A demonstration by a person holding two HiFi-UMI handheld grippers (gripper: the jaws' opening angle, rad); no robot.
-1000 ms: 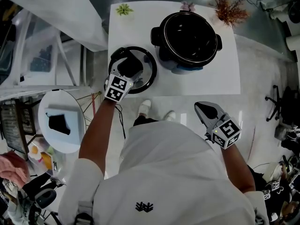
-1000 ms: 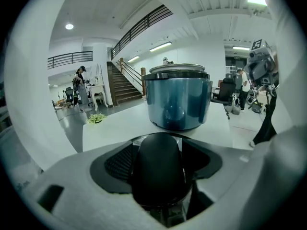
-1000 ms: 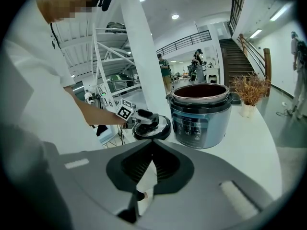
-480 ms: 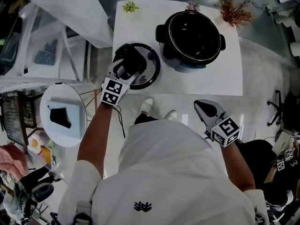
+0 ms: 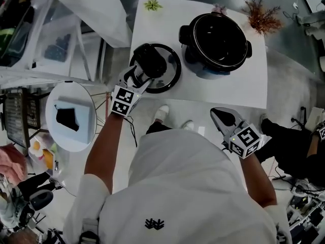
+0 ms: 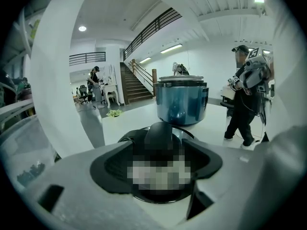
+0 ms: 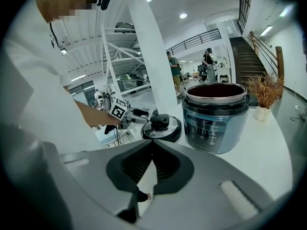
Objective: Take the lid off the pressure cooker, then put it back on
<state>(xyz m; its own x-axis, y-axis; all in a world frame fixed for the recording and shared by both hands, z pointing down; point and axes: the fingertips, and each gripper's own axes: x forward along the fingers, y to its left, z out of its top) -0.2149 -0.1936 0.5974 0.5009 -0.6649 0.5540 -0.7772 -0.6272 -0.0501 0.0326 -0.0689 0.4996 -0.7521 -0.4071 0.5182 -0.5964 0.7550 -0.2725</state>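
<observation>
1. The lid [image 5: 167, 74] is off and lying flat on the white worktop [image 5: 233, 88], just left of the pot [image 5: 216, 34]. It's a round disc with a shiny metal rim and a chunky black handle [image 5: 150, 59] on top.
2. The left tool [image 5: 139, 77] is in at the lid's near-left edge, jaws spread wide. Its own view shows the ribbed black pads standing either side of the domed handle. So it's released, and whether a pad touches the handle I can't tell.
3. The pot sits open at the far right of the worktop. It's a deep round drum, dark inside, with a bright steel lip, a glossy blue-grey wall carrying a printed panel, and black lugs at its sides.
4. The right tool [image 5: 218, 117] hangs off the near edge of the worktop, well apart from pot and lid. Its jaws are pressed together at the tips, clenched on nothing.
5. Along the far edge there's a spiky, dry reddish plant [image 5: 261, 17] beyond the pot and a small green sprig [image 5: 151, 4] beyond the lid.
6. Around the worktop, a smooth, pale floor [image 5: 284, 85].
</observation>
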